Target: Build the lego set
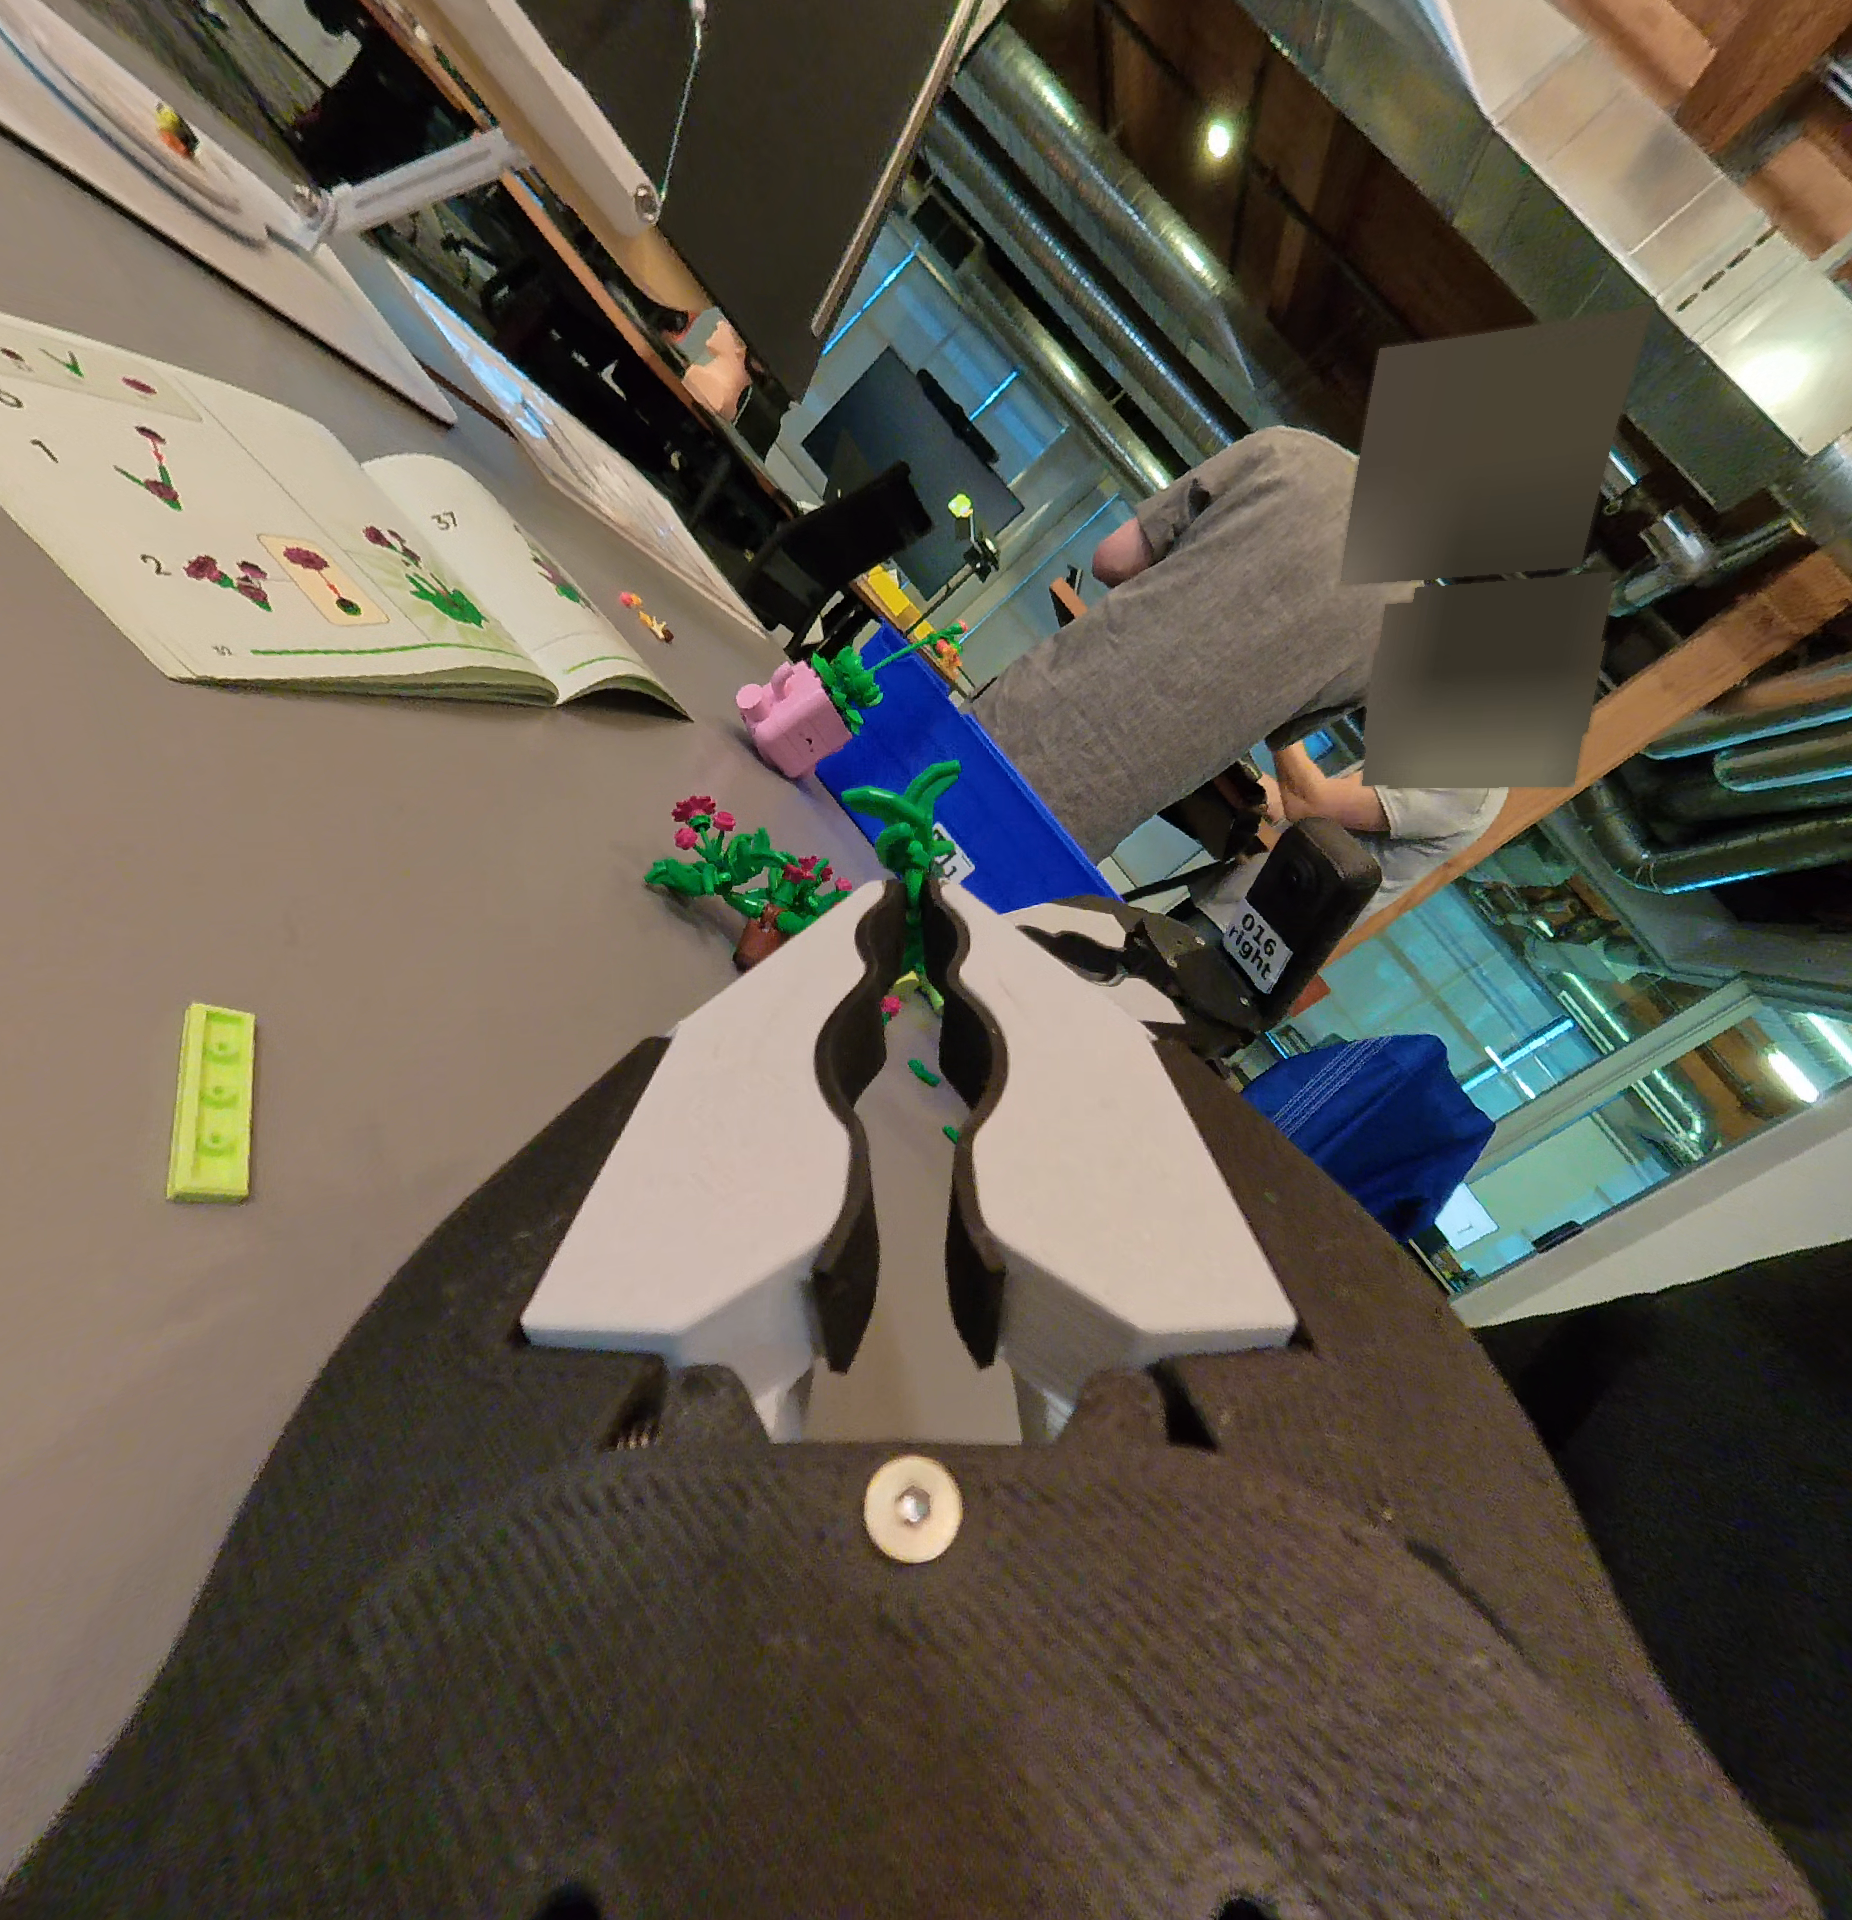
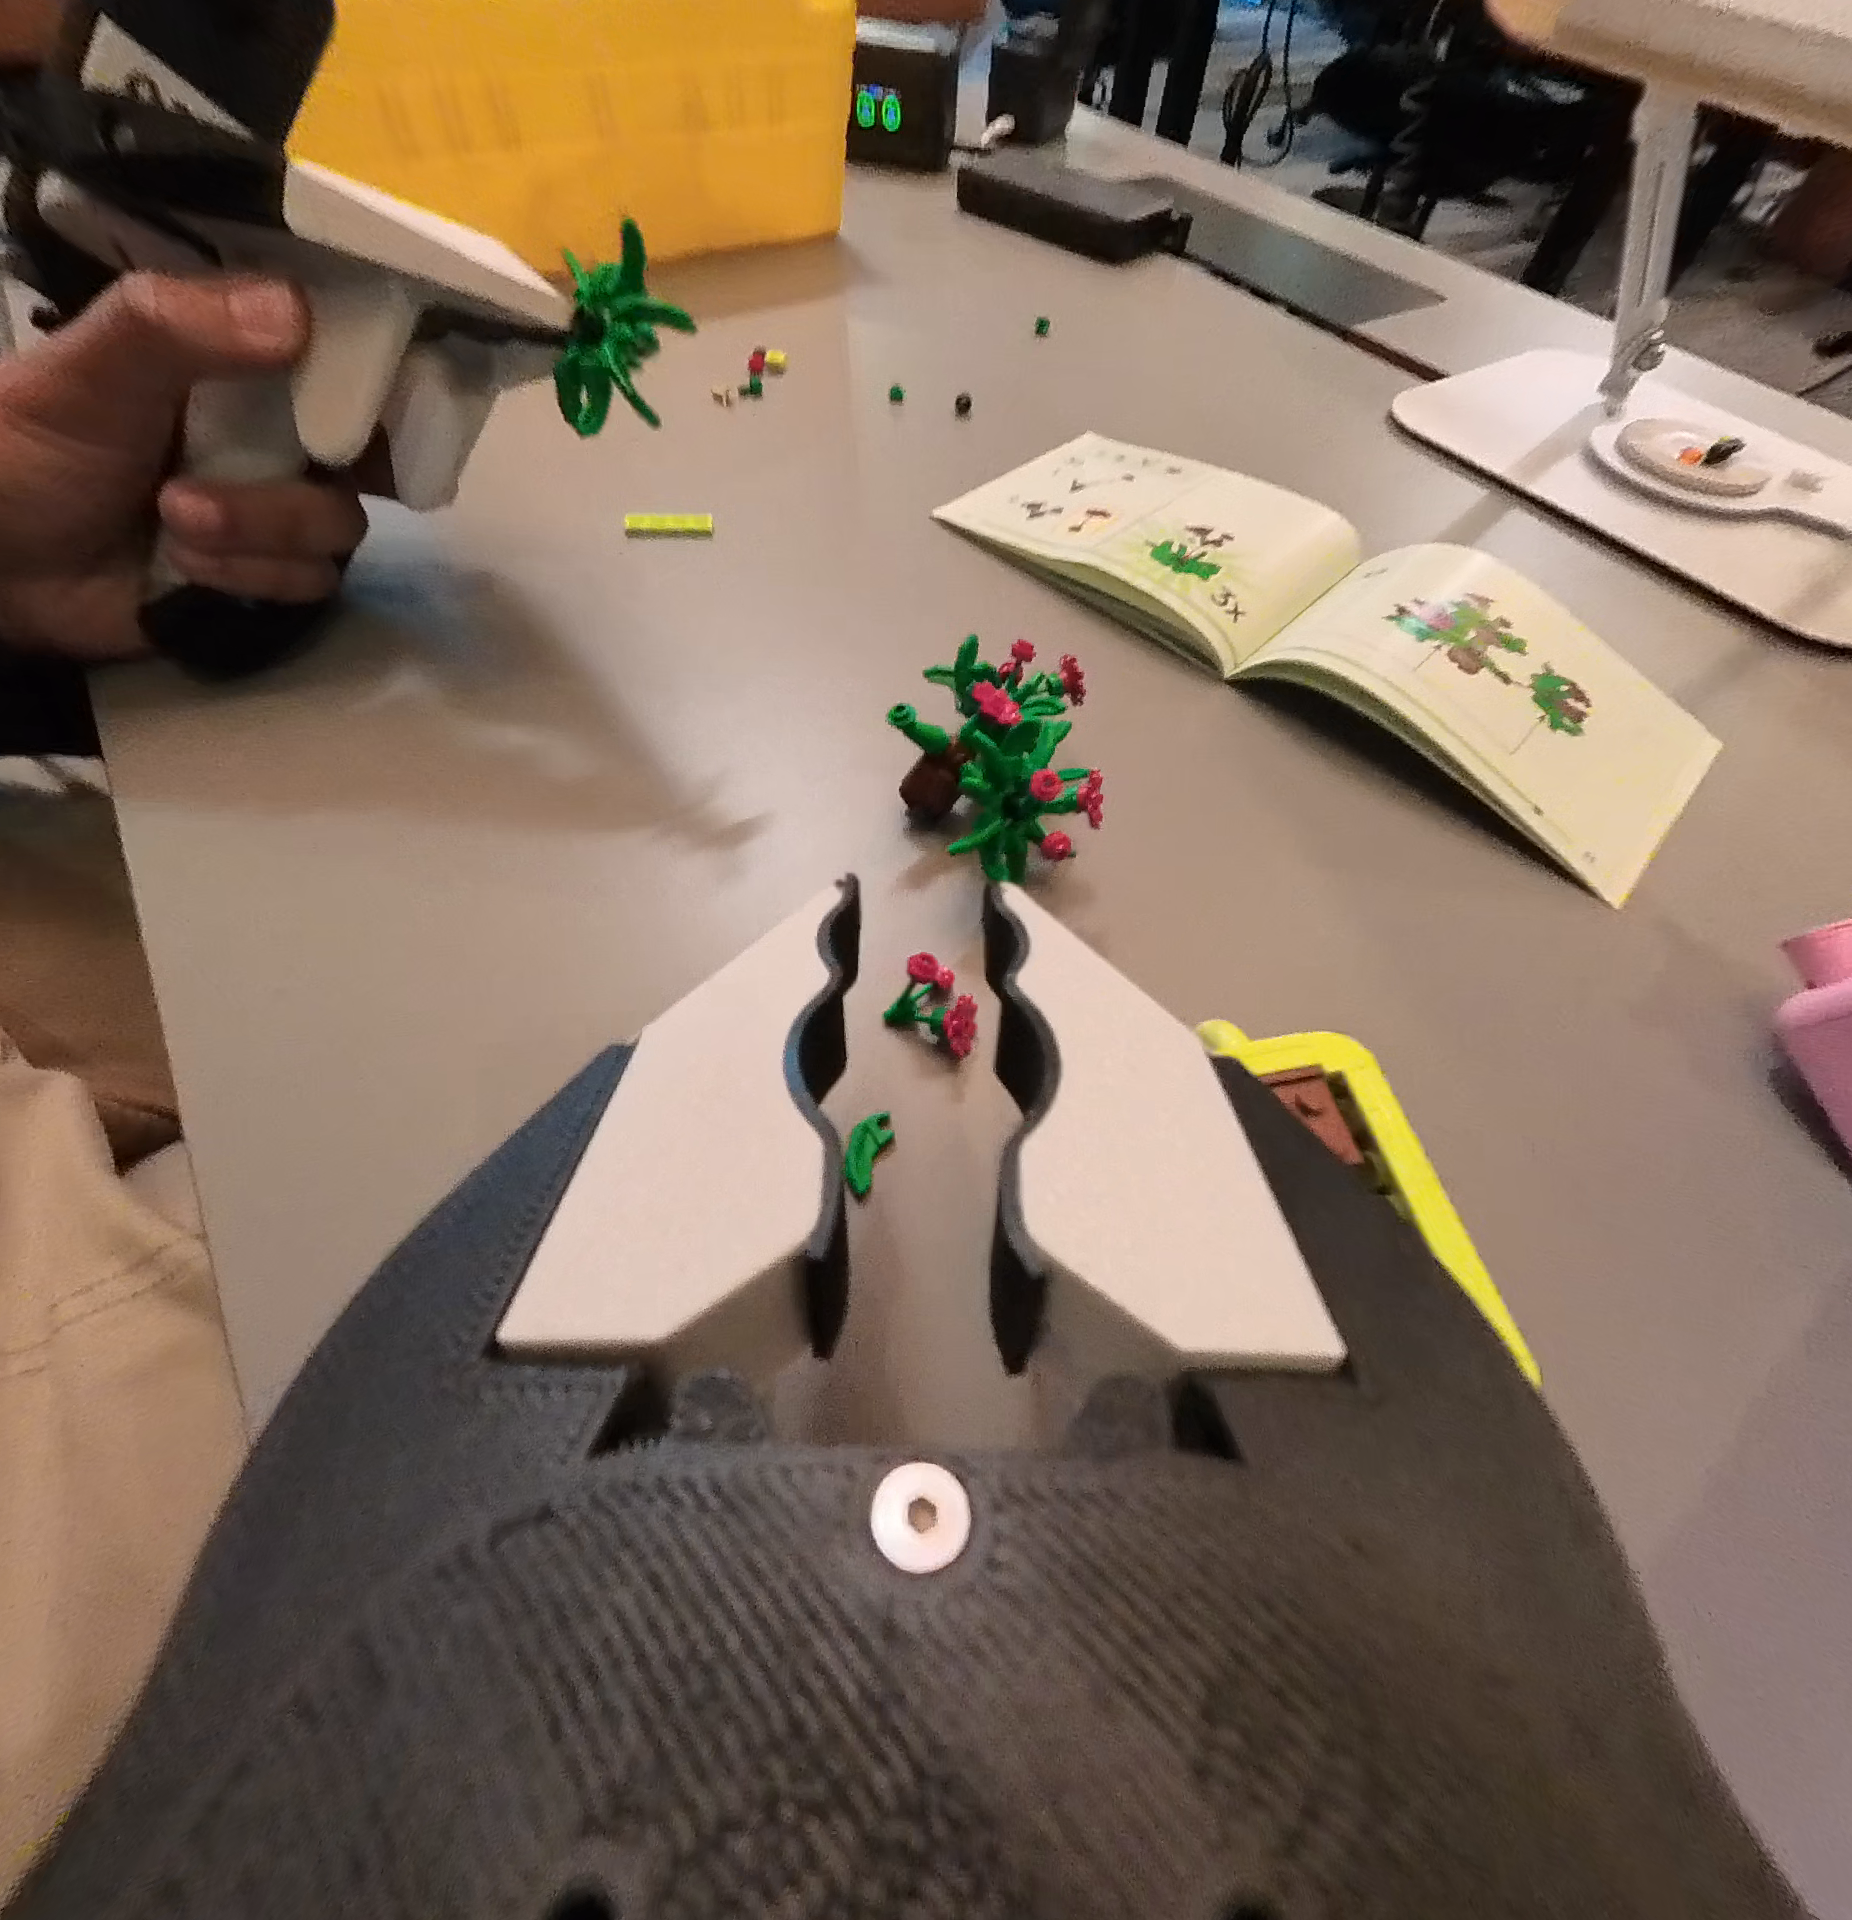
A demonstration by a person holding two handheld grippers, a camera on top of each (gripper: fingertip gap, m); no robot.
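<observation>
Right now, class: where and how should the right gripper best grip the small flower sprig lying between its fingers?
Probably the green stem of the flower sprig, from above. It lies flat on the table, blossoms splayed aside; the right gripper is open astride it.

Grey matte tabletop (image 2: 465,914) fills near ground. White lamp base (image 2: 1628,520) with upright post stands far right. Yellow bin (image 2: 589,125) far left, dark flat box (image 2: 1067,213) beside it. Ribbed metal ducts (image 1: 1088,239) and wooden beams (image 1: 1680,644) run overhead, ceiling spotlight (image 1: 1219,138) lit. Large glazed windows (image 1: 1524,935) beyond.
</observation>
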